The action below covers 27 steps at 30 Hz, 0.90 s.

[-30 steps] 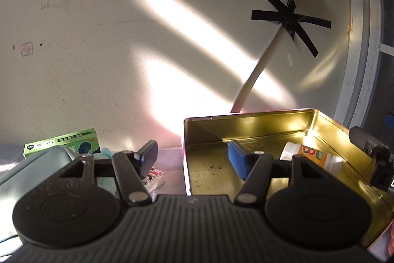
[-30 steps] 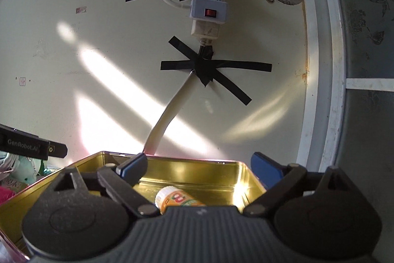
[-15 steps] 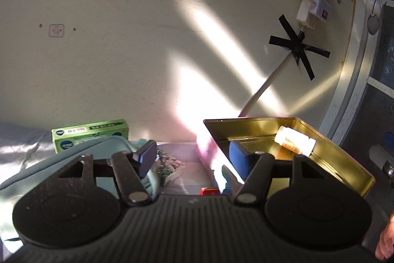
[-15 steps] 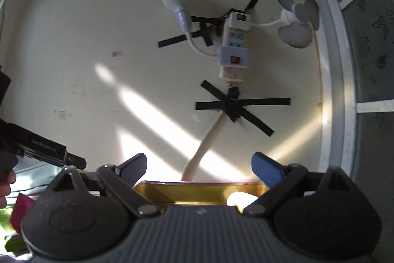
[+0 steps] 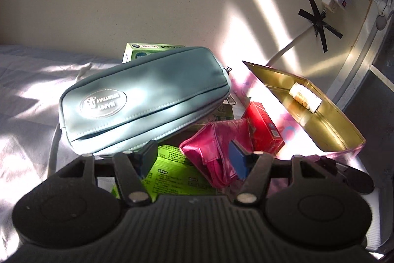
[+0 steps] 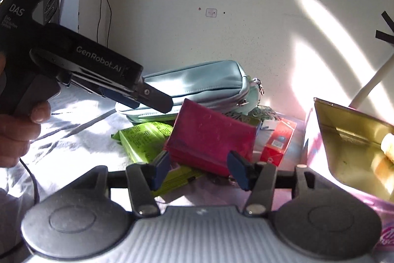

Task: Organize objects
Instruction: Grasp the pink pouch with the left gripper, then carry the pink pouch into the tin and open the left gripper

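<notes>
A: Where did the left tongs (image 5: 193, 157) stand?

B: Spread wide and holding nothing, hovering over the pile on the bed sheet (image 5: 22, 100). The pink wallet (image 5: 214, 144) lay just ahead, nearer the right finger; the grey-green pouch (image 5: 145, 100) lay ahead to the left, a green box (image 5: 172, 176) below it.

A: And the right tongs (image 6: 198, 170)?

B: Also spread apart, empty. The pink wallet (image 6: 211, 137) sat right in front of the gap, over the green box (image 6: 142, 137). The red box (image 6: 278, 142) lay past the right finger, and the gold tin (image 6: 349, 137) further right held 1 small bottle (image 5: 305, 96).
</notes>
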Available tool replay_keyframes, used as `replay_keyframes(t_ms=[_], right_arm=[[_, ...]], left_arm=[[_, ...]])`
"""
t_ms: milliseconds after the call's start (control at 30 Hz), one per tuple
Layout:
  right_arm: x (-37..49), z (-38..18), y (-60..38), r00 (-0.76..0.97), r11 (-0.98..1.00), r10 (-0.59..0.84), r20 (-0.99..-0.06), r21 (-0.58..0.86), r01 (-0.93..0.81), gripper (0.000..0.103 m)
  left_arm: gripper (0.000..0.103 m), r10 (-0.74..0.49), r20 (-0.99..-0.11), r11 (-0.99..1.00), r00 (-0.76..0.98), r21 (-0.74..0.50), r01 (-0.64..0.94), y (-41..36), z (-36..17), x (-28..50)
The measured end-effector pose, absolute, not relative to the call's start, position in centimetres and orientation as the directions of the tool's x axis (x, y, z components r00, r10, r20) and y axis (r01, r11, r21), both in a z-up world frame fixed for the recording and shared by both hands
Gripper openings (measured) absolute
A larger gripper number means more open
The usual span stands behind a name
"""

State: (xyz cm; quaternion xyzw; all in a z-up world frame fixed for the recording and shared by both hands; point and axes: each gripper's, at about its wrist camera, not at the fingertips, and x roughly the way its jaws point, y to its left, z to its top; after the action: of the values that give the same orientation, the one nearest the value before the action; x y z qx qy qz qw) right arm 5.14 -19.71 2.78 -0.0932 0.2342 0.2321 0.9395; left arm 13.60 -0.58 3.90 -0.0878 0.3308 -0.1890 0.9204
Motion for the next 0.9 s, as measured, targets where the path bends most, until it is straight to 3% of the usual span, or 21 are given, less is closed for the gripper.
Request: replay_keyframes(t_ms=[67, 167, 367, 400, 533, 733, 833, 867, 900], right_arm=[[5.0, 2.2, -19.9, 0.792, 0.895, 0.363, -0.492, -0.052, -0.442, 0.060], [5.4, 1.6, -21.1, 0.782, 0.920, 0.349, -0.516, 0.030, -0.391, 0.061], [4.7, 1.7, -21.8, 0.779, 0.913, 0.376, -0.502, 0.057, -0.404, 0.065], [4.8, 1.9, -21.8, 0.773, 0.905, 0.397, -0.495, 0.073, -0.419, 0.066], [5.7, 2.1, -20.8, 0.706, 0.854, 0.509, -0.493, 0.185, -0.487, 0.067], [7.3, 2.2, -17.4, 0.681, 0.828, 0.543, -0.492, 0.175, -0.533, 0.066], [7.8, 1.9, -17.1, 0.652, 0.813, 0.570, -0.500, 0.229, -0.535, 0.056], [7.8, 1.8, -17.0, 0.647, 0.811, 0.572, -0.503, 0.234, -0.535, 0.050], [7.5, 1.7, -17.0, 0.642, 0.808, 0.577, -0.504, 0.238, -0.540, 0.037]], left_arm=[[0.065, -0.418, -0.596, 0.908, 0.685, -0.286, 0.305, -2.1, 3.1, 14.6], [0.038, -0.435, -0.624, 0.901, 0.649, -0.306, 0.309, -3.6, 1.8, 16.2], [0.025, -0.440, -0.602, 0.897, 0.666, -0.330, 0.293, 1.0, 2.6, 13.6], [0.016, -0.449, -0.598, 0.892, 0.663, -0.339, 0.299, 2.3, 2.6, 12.9], [0.016, -0.468, -0.618, 0.883, 0.632, -0.356, 0.305, 5.6, 2.3, 10.5], [0.028, -0.423, -0.630, 0.905, 0.651, -0.333, 0.265, 6.0, 1.8, 9.6], [0.033, -0.394, -0.623, 0.919, 0.676, -0.288, 0.270, 5.3, 1.8, 9.6], [0.034, -0.392, -0.622, 0.920, 0.678, -0.279, 0.276, 5.2, 1.7, 9.6], [0.031, -0.391, -0.620, 0.920, 0.680, -0.274, 0.279, 5.0, 1.6, 9.6]])
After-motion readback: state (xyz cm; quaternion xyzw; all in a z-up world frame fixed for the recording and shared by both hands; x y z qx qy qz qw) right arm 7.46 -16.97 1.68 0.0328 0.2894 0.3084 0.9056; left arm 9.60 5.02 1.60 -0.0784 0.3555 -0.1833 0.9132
